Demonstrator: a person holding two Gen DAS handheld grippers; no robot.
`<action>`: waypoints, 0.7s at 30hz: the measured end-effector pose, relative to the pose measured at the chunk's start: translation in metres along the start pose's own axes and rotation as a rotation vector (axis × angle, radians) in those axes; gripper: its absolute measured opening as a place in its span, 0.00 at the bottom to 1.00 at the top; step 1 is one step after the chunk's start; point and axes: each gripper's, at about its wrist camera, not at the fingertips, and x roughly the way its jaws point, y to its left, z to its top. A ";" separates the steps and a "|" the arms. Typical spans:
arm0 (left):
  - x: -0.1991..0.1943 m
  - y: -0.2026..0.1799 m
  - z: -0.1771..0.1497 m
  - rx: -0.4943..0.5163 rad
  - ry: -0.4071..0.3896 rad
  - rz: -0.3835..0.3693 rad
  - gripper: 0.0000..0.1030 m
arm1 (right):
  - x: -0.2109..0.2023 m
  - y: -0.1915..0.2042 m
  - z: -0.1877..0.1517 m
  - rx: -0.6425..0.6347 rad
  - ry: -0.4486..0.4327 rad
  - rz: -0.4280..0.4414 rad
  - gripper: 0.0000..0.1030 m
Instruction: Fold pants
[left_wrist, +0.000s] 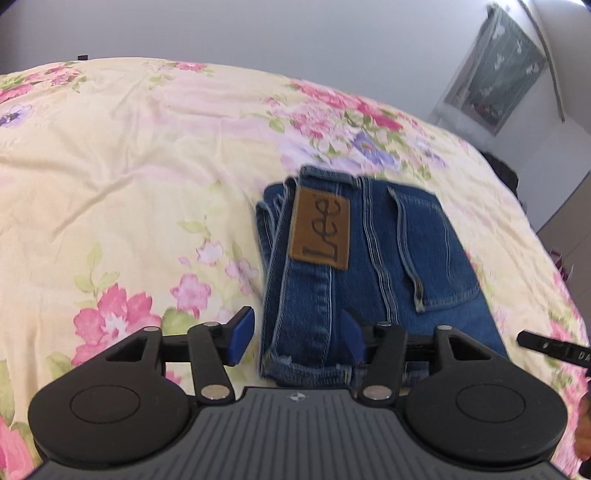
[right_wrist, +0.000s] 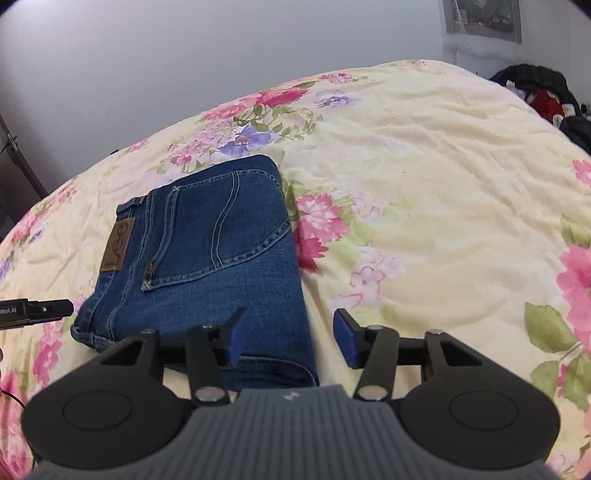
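Blue jeans lie folded into a compact rectangle on the floral bedspread, back pocket and brown leather label facing up. My left gripper hovers over the near waistband corner, open, its blue pads apart with nothing pinched. In the right wrist view the same jeans lie left of centre. My right gripper stands open above the near right edge of the fold; the pads do not press the denim.
The yellow floral bedspread spreads wide on all sides. Dark clothes and a red item are heaped at the far right edge. A picture hangs on the grey wall. The other gripper's black tip pokes in from the left.
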 end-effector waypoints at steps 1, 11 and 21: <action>0.002 0.006 0.004 -0.025 -0.014 -0.024 0.68 | 0.007 -0.002 0.004 0.023 0.002 0.008 0.50; 0.070 0.064 0.027 -0.325 0.001 -0.223 0.79 | 0.069 -0.020 0.037 0.183 0.057 0.104 0.57; 0.124 0.070 0.024 -0.297 0.006 -0.392 0.88 | 0.125 -0.052 0.044 0.340 0.122 0.316 0.58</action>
